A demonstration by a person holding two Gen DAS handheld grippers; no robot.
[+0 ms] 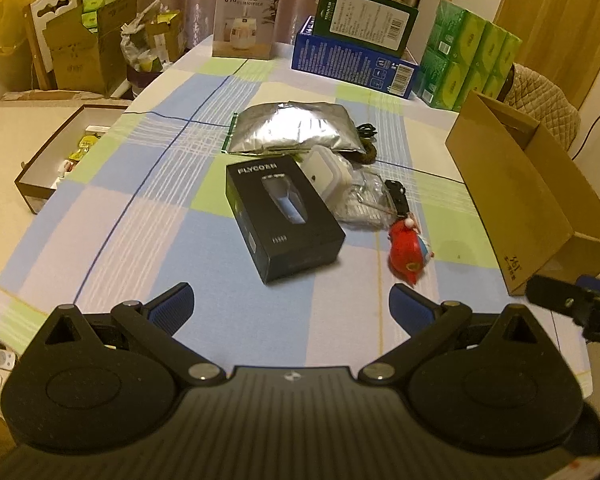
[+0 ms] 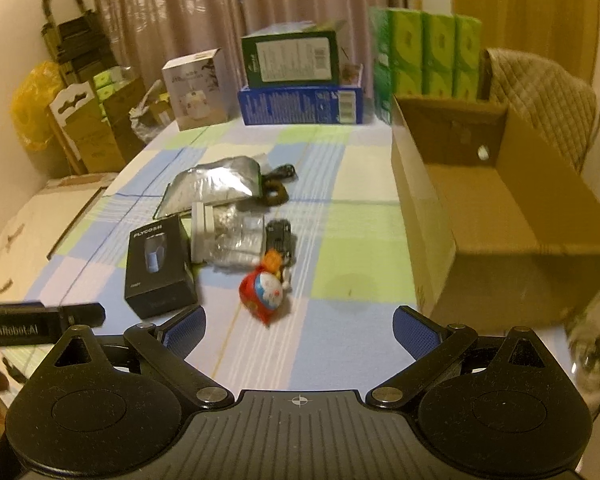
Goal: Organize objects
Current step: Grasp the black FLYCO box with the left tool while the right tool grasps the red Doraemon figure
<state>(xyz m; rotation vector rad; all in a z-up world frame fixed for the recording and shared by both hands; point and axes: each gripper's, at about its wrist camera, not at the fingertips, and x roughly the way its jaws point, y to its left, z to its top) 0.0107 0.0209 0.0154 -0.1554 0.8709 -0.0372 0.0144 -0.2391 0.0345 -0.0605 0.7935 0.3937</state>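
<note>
A black Flyco box (image 1: 286, 216) (image 2: 160, 266) lies mid-table. Beside it are a red toy figure (image 1: 408, 254) (image 2: 264, 292), a black car key (image 1: 396, 196) (image 2: 279, 234), a clear plastic bag (image 1: 360, 200) (image 2: 236, 242), a white container (image 1: 324, 170) (image 2: 202, 232), a silver foil pouch (image 1: 296, 128) (image 2: 216, 184) and a dark coiled cord (image 1: 368, 148) (image 2: 276, 194). An open cardboard box (image 1: 528, 192) (image 2: 500, 216) stands at the right. My left gripper (image 1: 292, 308) is open and empty, short of the black box. My right gripper (image 2: 300, 332) is open and empty, short of the toy.
At the table's far edge stand a white humidifier box (image 1: 246, 20), a green box on a blue box (image 1: 352, 48) and green tissue packs (image 1: 468, 60). Cartons and bags (image 1: 88, 40) crowd the left. A shallow tray (image 1: 60, 152) lies left of the table.
</note>
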